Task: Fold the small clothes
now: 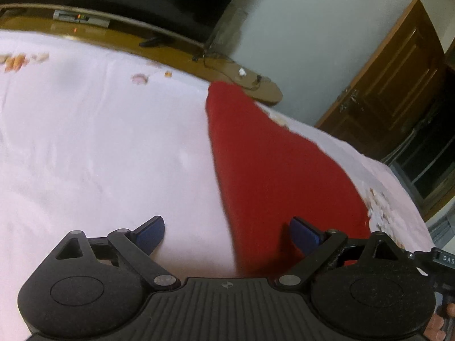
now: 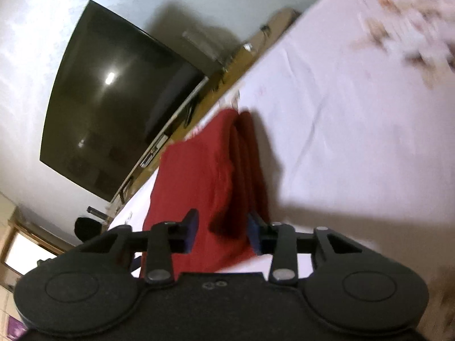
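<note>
Red garment point(image 1: 273, 164), folded in layers, lying on pink bedsheet point(image 1: 99, 142)

Folded garment point(image 1: 273, 164) lies flat on the bed point(image 1: 99, 156), reaching toward the bed's far edge. In the left wrist view it sits right of centre; the left claw point(image 1: 227, 234) hangs over its near left edge, one finger above bare sheet, the other above the cloth. Right claw point(image 2: 223, 231) straddles the garment's near end. Beyond the bed's far edge runs a low shelf point(image 1: 182, 54), with a television point(image 2: 113, 99) above it. Door point(image 1: 398, 79) off to the right.
</note>
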Demonstrator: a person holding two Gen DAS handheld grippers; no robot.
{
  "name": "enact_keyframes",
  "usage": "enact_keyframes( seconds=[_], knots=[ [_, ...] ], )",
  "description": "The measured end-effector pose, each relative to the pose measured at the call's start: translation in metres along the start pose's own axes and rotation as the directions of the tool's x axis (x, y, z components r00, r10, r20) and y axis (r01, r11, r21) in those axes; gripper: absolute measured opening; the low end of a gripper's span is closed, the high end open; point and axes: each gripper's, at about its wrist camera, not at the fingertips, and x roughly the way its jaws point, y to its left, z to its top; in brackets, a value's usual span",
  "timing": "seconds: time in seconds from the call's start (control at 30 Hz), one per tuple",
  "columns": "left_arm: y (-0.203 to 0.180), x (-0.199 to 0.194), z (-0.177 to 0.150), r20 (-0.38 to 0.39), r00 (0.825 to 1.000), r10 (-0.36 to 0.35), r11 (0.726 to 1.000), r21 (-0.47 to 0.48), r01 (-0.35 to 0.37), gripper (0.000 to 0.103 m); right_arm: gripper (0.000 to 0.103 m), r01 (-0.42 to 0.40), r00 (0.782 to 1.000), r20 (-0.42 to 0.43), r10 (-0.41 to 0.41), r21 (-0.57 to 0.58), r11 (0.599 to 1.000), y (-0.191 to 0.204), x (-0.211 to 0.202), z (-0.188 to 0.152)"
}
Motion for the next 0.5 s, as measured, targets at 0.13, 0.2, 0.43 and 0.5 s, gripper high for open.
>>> enact_keyframes(
  seconds=[0.13, 0.2, 0.43, 0.5],
  knots=[
    [-0.004, 0.003, -0.009, -0.017, 0.999, 0.031, 0.999, 0.035, -0.03, 0.094, 0.035, -0.007, 1.0, -0.015, 0.008, 0.029, 1.0, 0.003, 0.013, -0.011],
    [-0.007, 0.004, -0.011, -0.022, 0.998, 0.053, 0.997, 0.062, -0.051, 0.094, 0.027, -0.006, 1.0, -0.015, 0.006, 0.029, 1.0, 0.004, 0.022, -0.011],
    [-0.011, -0.001, -0.016, -0.035, 0.996, 0.084, 0.985, 0.156, -0.078, 0.094, 0.01, 0.087, 0.995, 0.045, -0.084, -0.068, 0.994, 0.015, 0.019, -0.011],
    [-0.014, 0.0, -0.017, -0.029, 0.995, 0.1, 0.973, 0.214, -0.092, 0.094, 0.01, 0.136, 0.99, 0.042, -0.133, -0.099, 0.986, 0.013, 0.021, -0.014]
  ],
)
